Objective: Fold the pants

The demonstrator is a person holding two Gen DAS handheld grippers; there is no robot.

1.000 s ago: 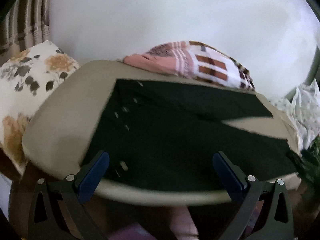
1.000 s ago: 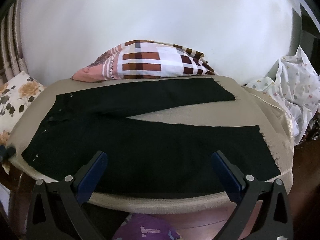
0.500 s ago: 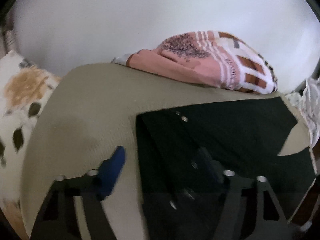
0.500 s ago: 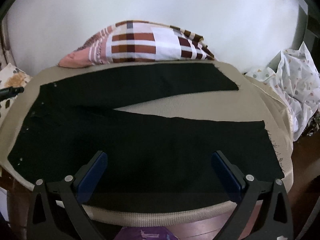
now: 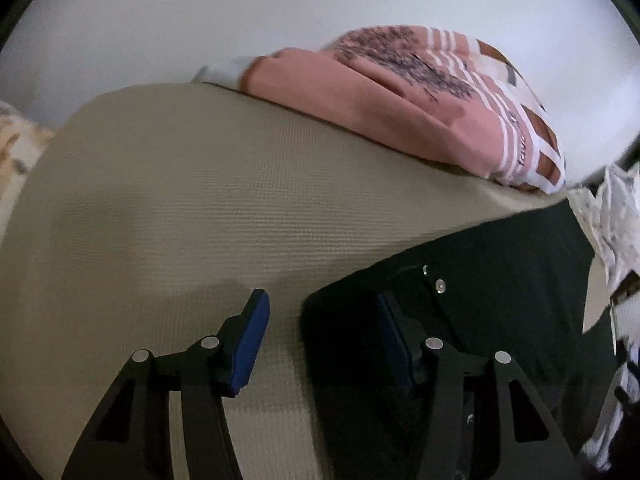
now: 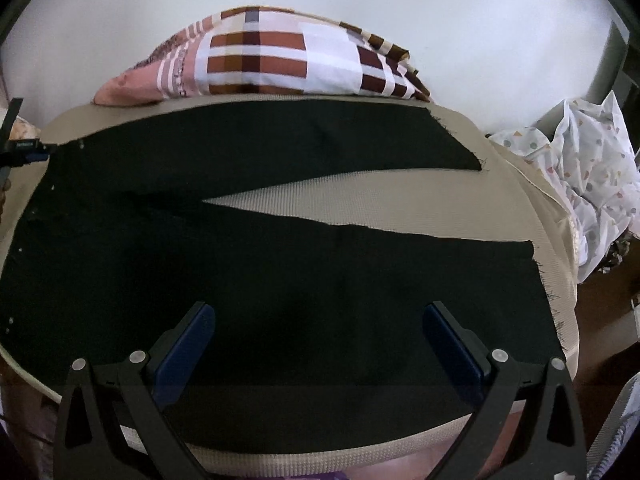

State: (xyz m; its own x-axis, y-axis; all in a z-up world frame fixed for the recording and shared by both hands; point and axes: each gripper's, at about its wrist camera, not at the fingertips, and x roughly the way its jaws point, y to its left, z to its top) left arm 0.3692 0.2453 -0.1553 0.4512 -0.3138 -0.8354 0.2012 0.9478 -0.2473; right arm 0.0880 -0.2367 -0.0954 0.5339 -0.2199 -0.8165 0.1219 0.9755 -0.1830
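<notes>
I see the black pants (image 6: 280,264) spread flat across the tan cushion (image 6: 400,196), waist toward the left and the two legs splayed apart toward the right, with a plaid pillow (image 6: 280,60) lying behind them. My left gripper (image 5: 320,336) is low over the waist corner, its fingers partly spread, one pad over bare cushion (image 5: 180,200) and the other over the pants (image 5: 500,300), gripping nothing. My right gripper (image 6: 316,344) hangs wide open above the near leg, holding nothing.

Beige cushion (image 6: 400,196) bears black pants (image 6: 280,272), plaid pillow (image 6: 280,60).
</notes>
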